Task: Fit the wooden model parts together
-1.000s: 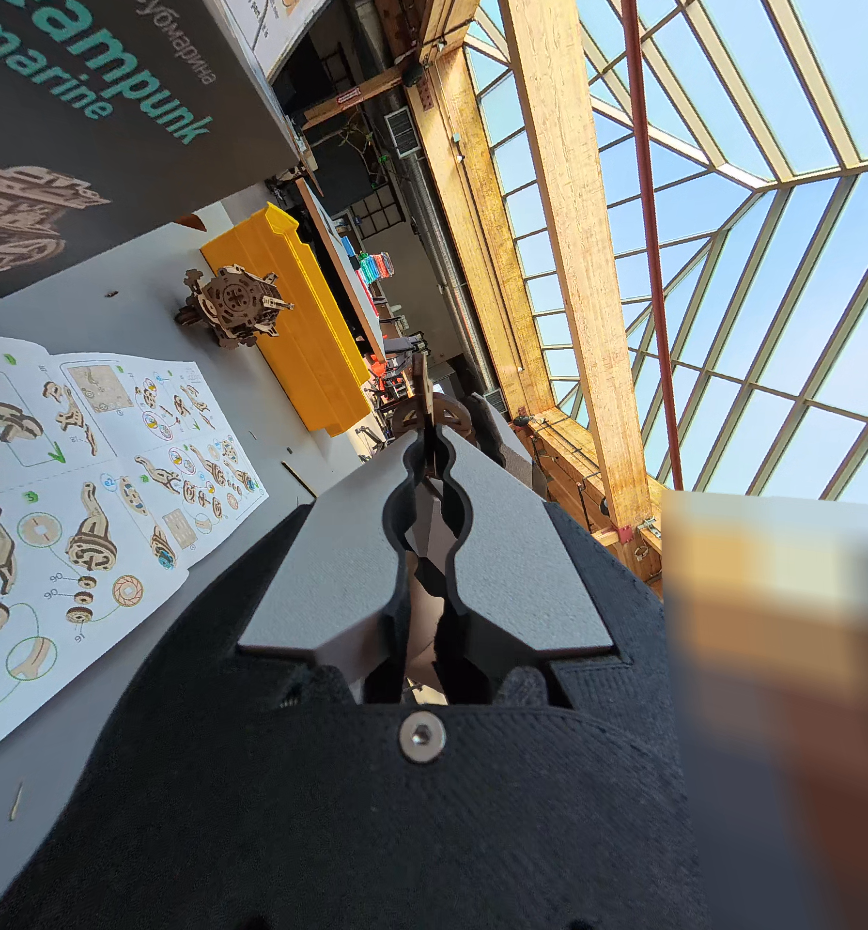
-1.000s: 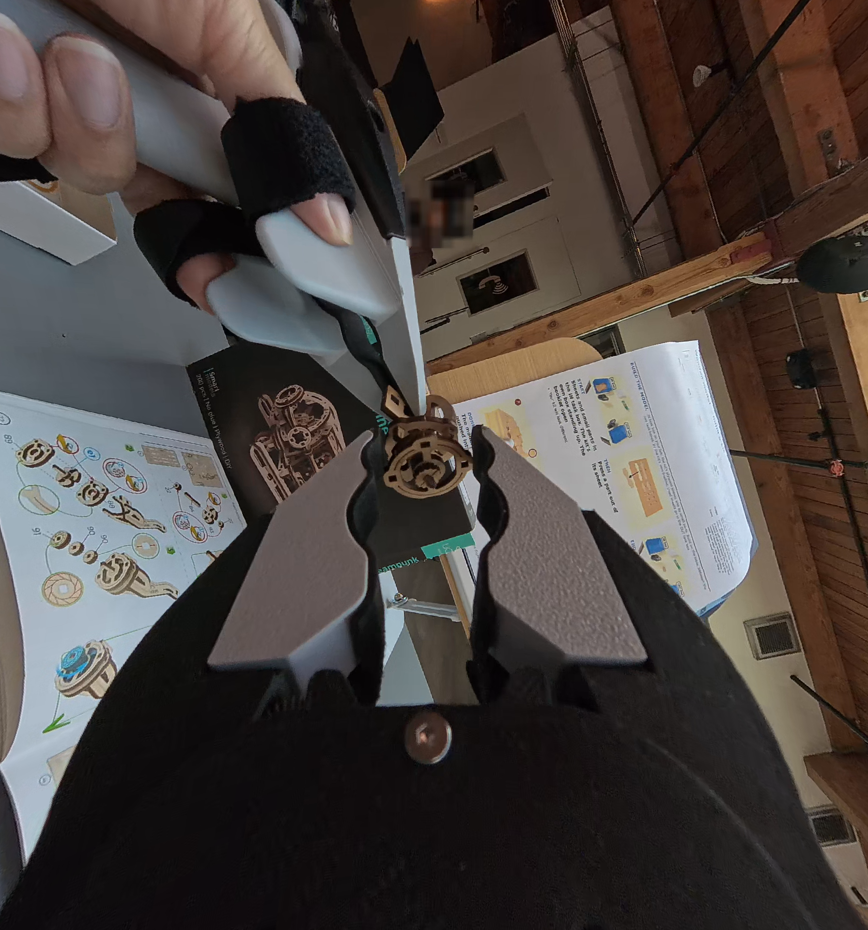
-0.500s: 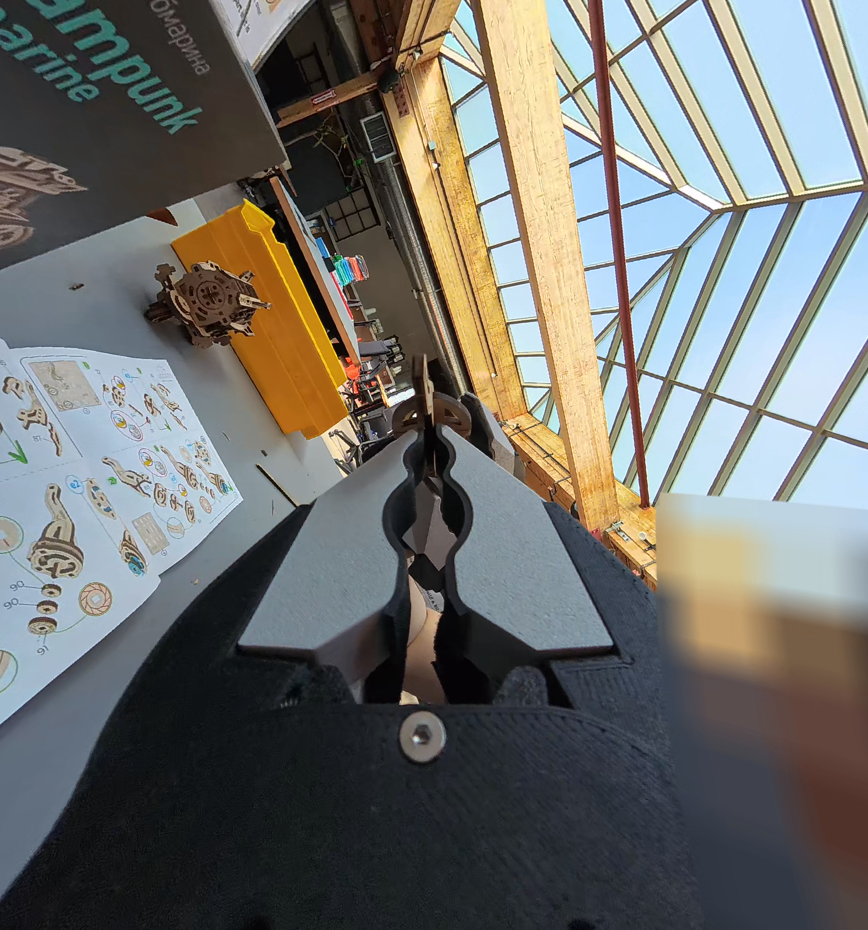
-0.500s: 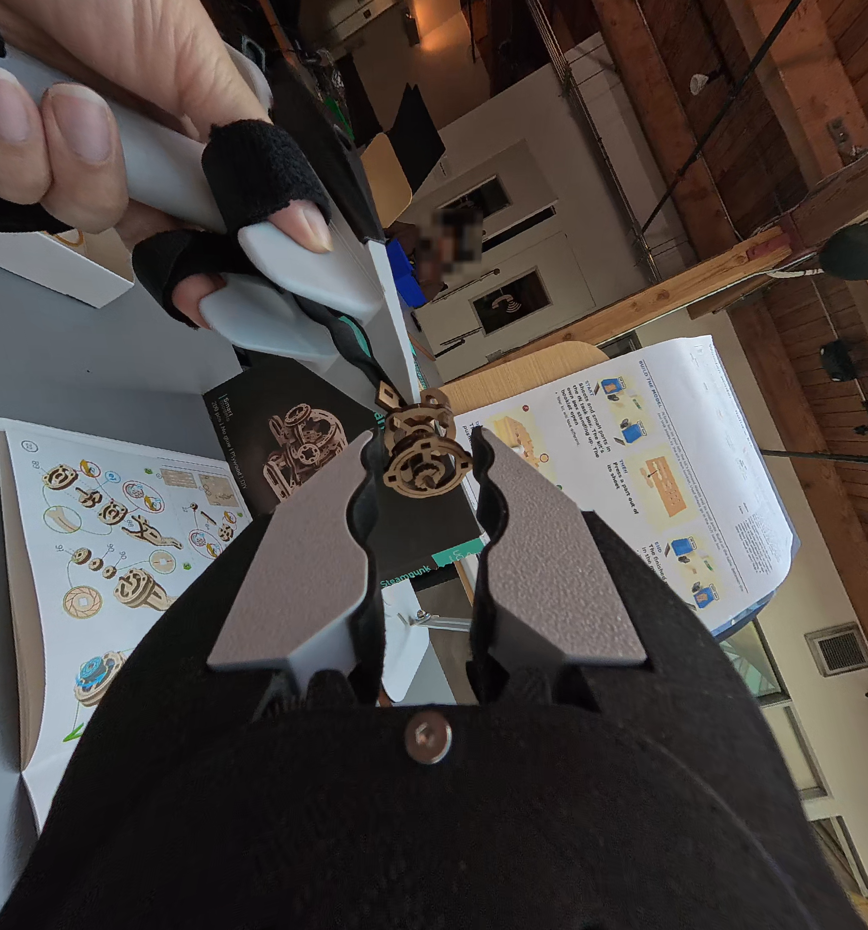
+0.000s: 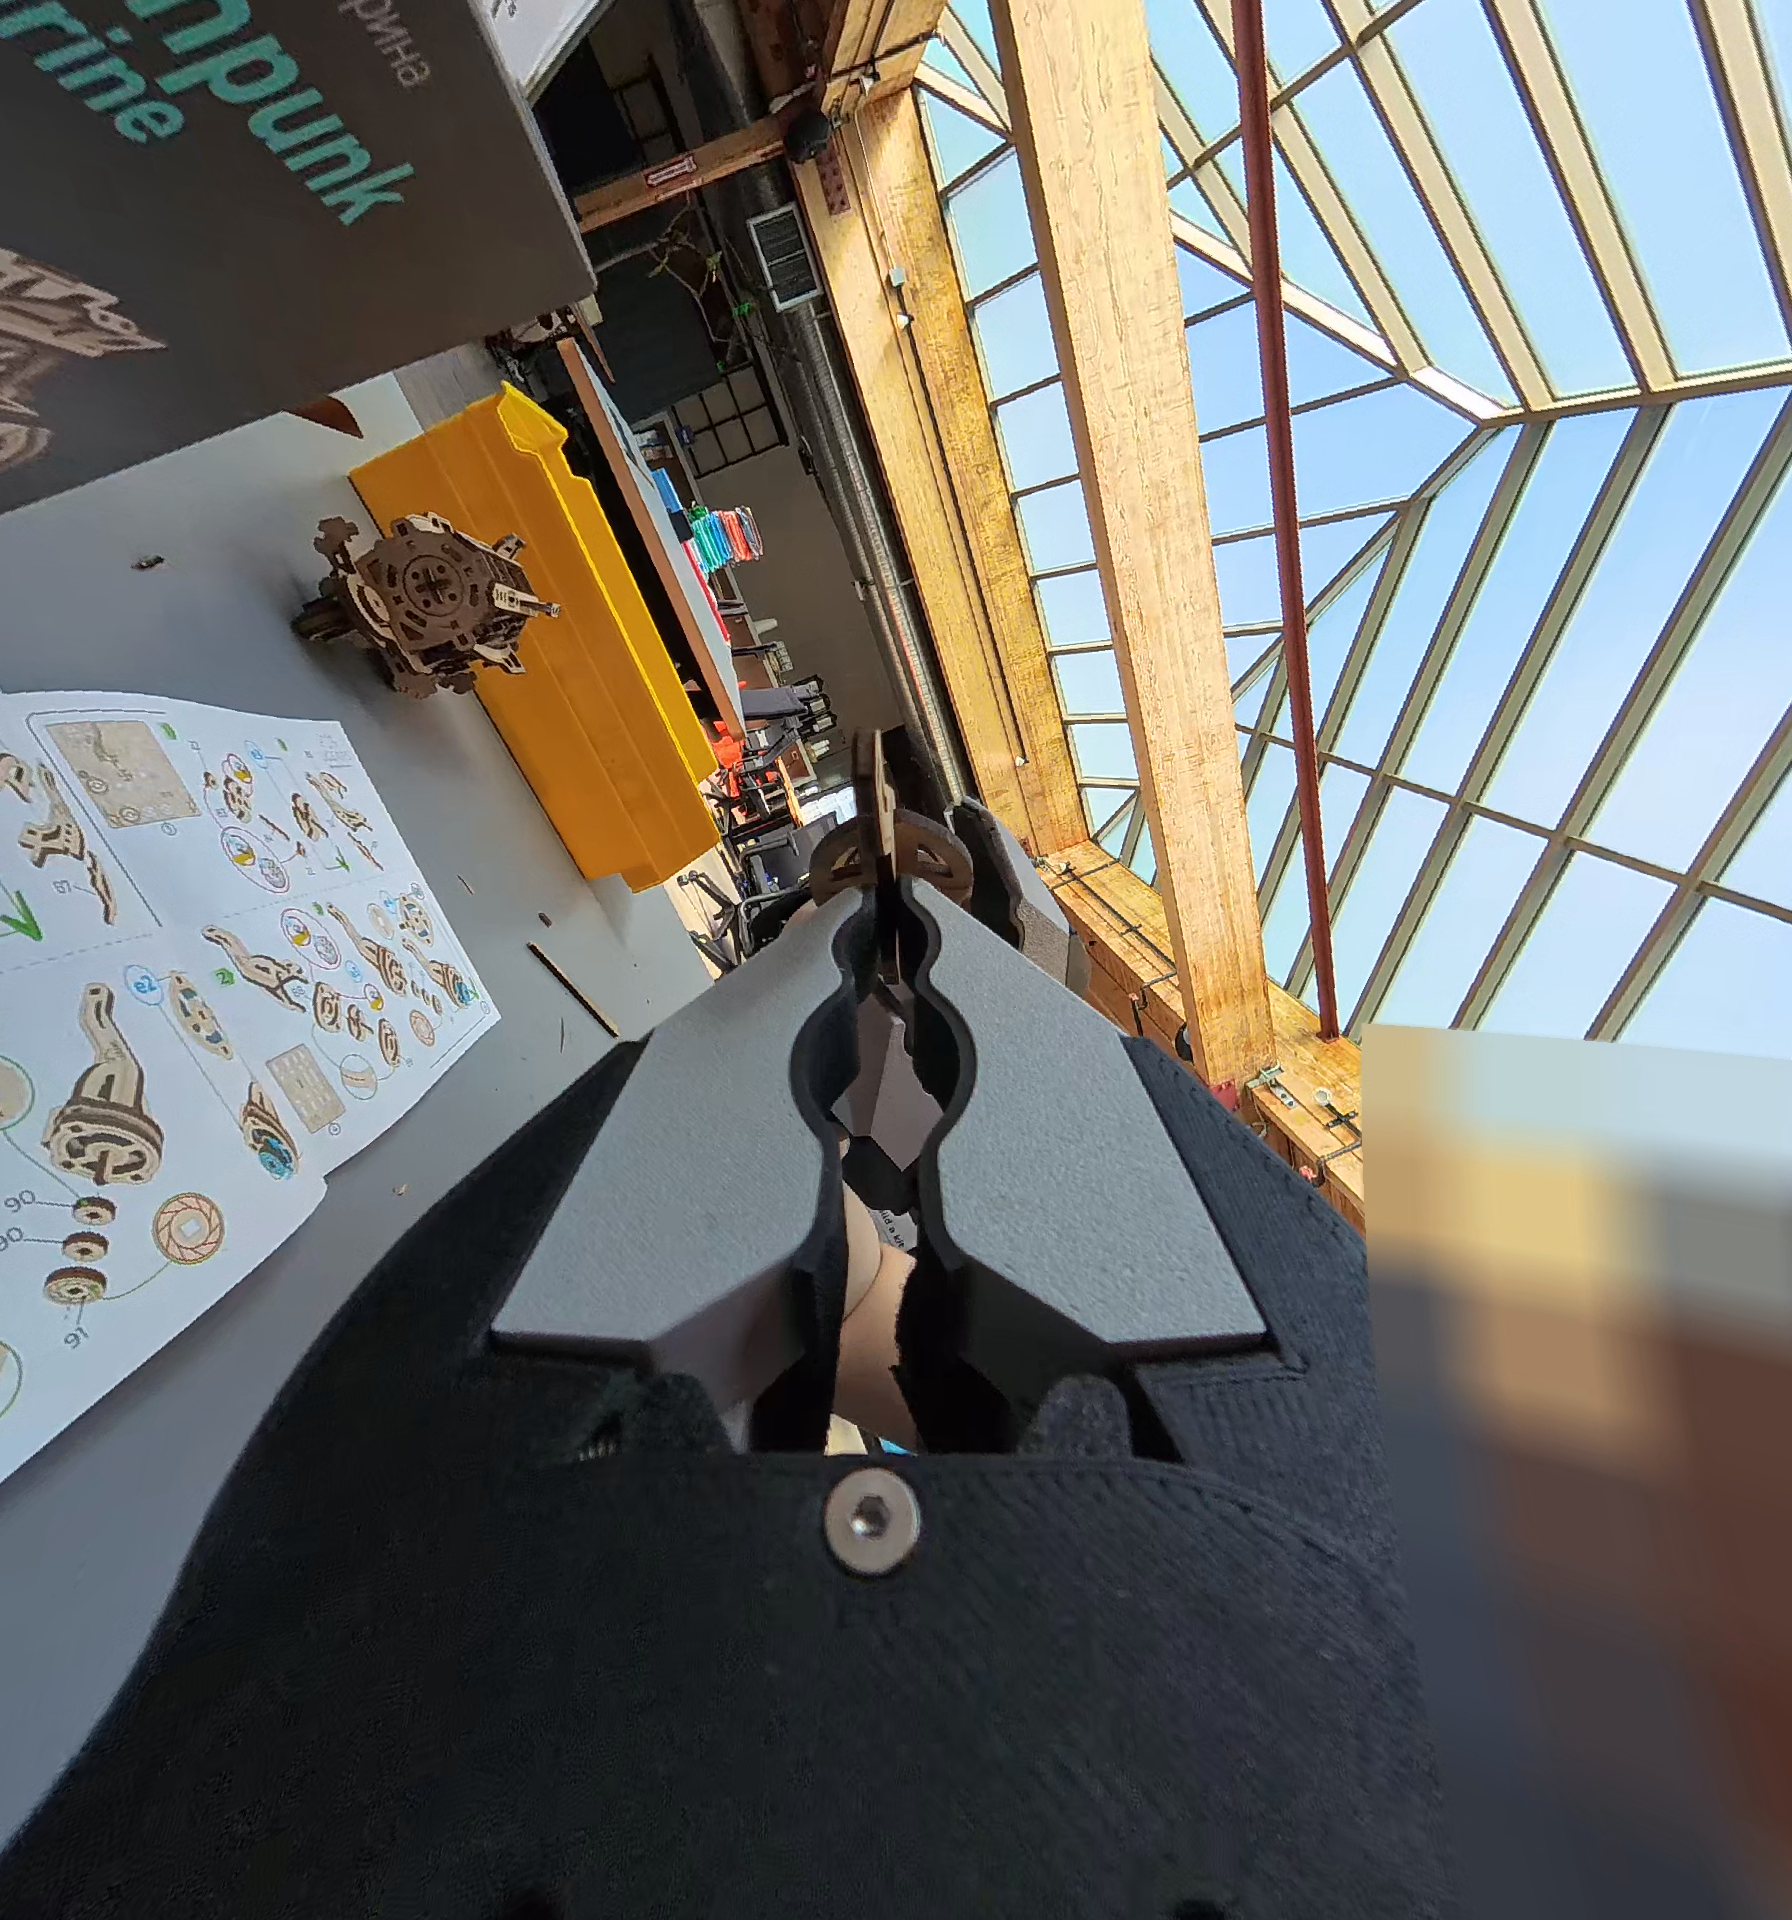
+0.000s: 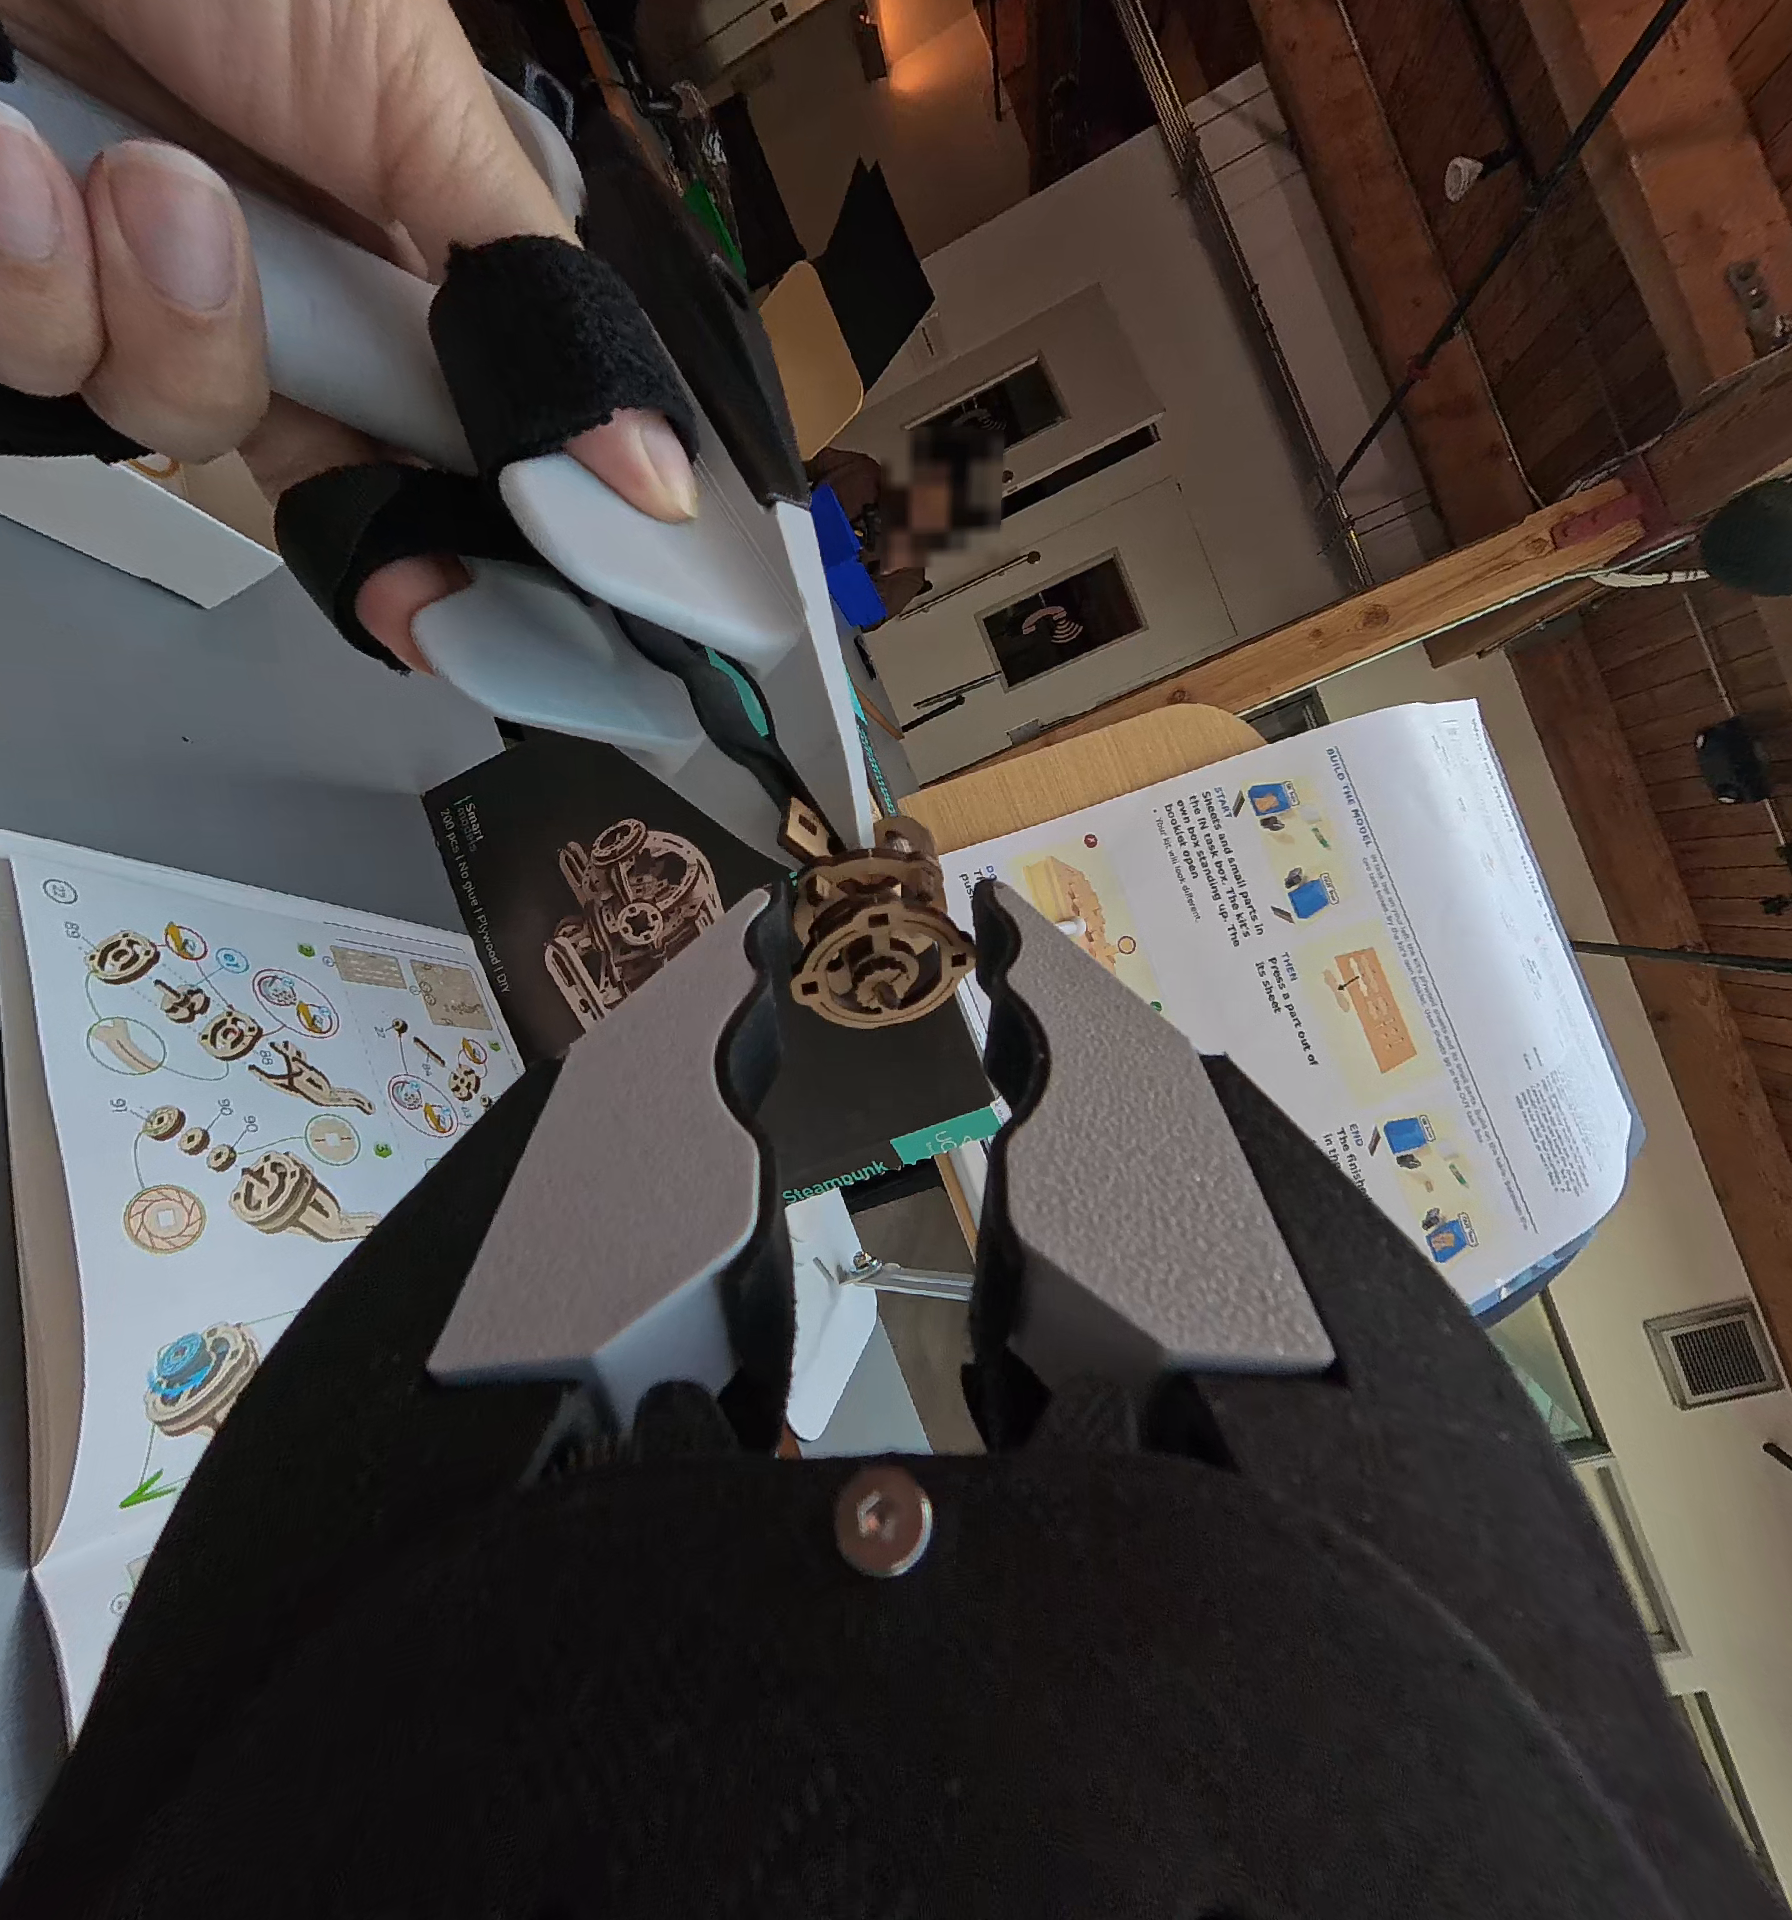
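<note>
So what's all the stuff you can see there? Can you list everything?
Flat thin wooden part: one, tan, pinched in the left claw.
Round wooden gear assembly: one, tan, between the right claw's fingers.
Built wooden model piece: one, brown, on the grey table beside the bin.
Long plastic bin: one, yellow, table's far side.
Open instruction booklet: one, white, flat on the table.
Dark kit box: one, black, beside the booklet.
Printed paper sheet: one, white, right.
Left claw: grey, shut.
Right claw: grey.
Hand: one, holding the other claw's handle.
</note>
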Tool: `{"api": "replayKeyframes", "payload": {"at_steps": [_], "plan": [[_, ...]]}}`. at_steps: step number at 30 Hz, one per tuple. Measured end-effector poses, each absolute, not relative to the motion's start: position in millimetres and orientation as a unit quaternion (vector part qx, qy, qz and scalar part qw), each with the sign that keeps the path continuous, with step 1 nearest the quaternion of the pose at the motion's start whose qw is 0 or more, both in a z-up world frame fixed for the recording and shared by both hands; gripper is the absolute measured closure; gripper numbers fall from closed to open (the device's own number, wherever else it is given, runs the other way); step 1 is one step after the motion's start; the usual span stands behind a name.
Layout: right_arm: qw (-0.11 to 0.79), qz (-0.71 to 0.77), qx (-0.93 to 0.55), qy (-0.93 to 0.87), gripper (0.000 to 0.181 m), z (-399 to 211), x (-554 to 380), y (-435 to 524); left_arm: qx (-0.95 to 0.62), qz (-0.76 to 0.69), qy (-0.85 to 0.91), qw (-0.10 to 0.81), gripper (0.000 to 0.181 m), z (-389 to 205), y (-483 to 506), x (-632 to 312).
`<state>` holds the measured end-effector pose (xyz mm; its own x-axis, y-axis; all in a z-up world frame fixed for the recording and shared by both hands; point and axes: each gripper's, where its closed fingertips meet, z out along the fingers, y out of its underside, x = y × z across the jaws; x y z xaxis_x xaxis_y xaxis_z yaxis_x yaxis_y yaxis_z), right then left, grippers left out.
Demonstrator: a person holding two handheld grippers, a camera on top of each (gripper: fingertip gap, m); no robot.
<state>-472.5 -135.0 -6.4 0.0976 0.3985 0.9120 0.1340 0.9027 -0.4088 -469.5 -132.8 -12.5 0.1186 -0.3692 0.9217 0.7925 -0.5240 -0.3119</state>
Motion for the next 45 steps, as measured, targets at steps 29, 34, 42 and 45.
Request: {"api": "replayKeyframes", "payload": {"at_steps": [29, 34, 42, 45], "plan": [[0.708, 0.054, -0.160, -0.685, 0.147, -15, -469, -133, -0.578, -0.671, -0.192, 0.423, 0.181, -20, -130, -464], [0.708, 0.040, -0.145, -0.690, 0.147, -18, -468, -133, -0.576, -0.677, -0.203, 0.410, 0.181, -23, -129, -464], [0.708, 0.019, -0.110, -0.697, 0.147, -24, -467, -132, -0.577, -0.683, -0.222, 0.389, 0.181, -28, -126, -462], [0.710, 0.010, -0.091, -0.698, 0.147, -25, -465, -132, -0.575, -0.687, -0.222, 0.385, 0.181, -27, -127, -461]]}}
